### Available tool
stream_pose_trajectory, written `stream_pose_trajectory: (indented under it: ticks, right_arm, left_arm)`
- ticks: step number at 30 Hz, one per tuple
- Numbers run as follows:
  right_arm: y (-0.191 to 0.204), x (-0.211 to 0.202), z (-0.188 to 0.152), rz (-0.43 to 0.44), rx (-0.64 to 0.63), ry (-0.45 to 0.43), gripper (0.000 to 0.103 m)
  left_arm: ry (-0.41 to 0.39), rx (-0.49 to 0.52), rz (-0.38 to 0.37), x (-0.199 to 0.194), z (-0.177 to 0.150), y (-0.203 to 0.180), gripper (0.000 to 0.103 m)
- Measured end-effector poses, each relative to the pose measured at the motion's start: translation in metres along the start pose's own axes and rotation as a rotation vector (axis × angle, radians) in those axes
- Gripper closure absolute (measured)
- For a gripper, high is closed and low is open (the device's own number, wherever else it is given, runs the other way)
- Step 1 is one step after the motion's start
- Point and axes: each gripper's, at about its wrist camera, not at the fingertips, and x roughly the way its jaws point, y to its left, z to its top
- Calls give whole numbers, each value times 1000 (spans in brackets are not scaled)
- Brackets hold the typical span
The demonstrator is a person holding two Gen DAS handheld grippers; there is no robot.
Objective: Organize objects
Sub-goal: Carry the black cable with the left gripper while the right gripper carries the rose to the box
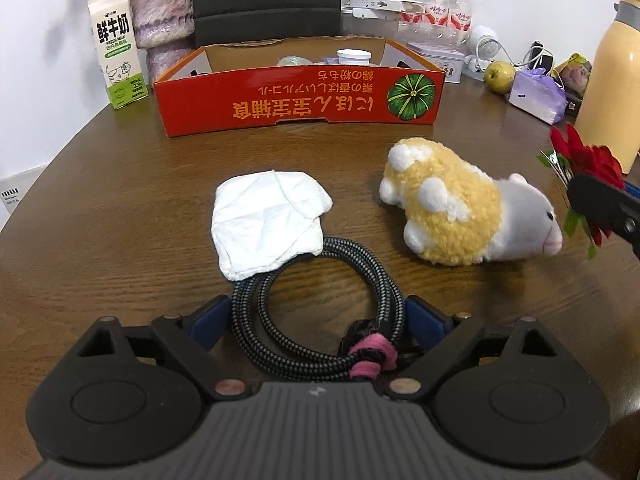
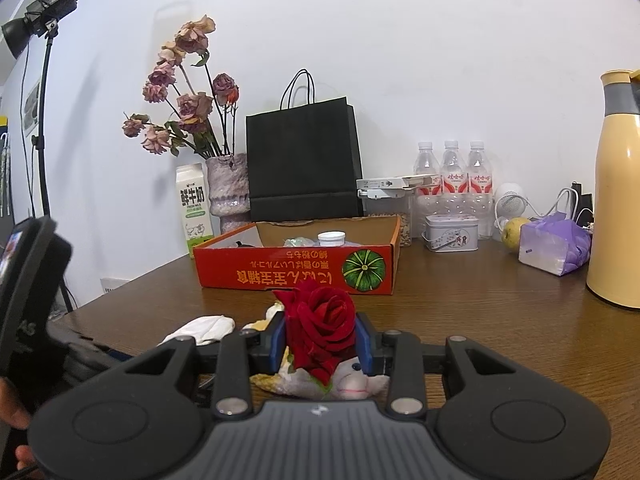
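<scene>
The left gripper is spread wide over a coil of black-and-grey braided cable tied with a pink-and-black strap. Its blue pads flank the coil without visibly pressing on it, so nothing is counted as held there. The coil lies flat on the dark brown wooden table, its far edge tucked under a crumpled white cloth.

Two risks are judged from this. If the jaws are closed as they stand, the loops may be squeezed oval and spring out, since a braided cable is stiff and slippery. The cloth could also be dragged along as the coil is lifted (its near edge rests on the cable).

The right gripper is narrowed on a red velvet artificial rose, the bloom clamped between its blue pads. It is held above a yellow-and-white plush toy animal lying on its side. A soft bloom gripped by the petals may slip or be crushed.

The open red-orange cardboard tray printed with a green pumpkin is probably where things are to be put. It stands further back on the table, well apart from the cable, and already contains a white-lidded jar.
</scene>
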Motion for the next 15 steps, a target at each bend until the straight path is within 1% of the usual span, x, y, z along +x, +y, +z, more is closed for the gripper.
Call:
stream_pose_trajectory:
  ticks: [6, 10, 15]
  right_arm:
    - [1, 0, 0, 1, -1, 1, 69]
    - [1, 0, -1, -1, -2, 4, 69]
    - [3, 2, -1, -5, -7, 9, 69]
  left_arm:
    - [-18, 25, -6, -18, -15, 4, 10]
    - [-33, 34, -25, -31, -25, 5, 11]
    - [-91, 46, -30, -56, -34, 7, 11]
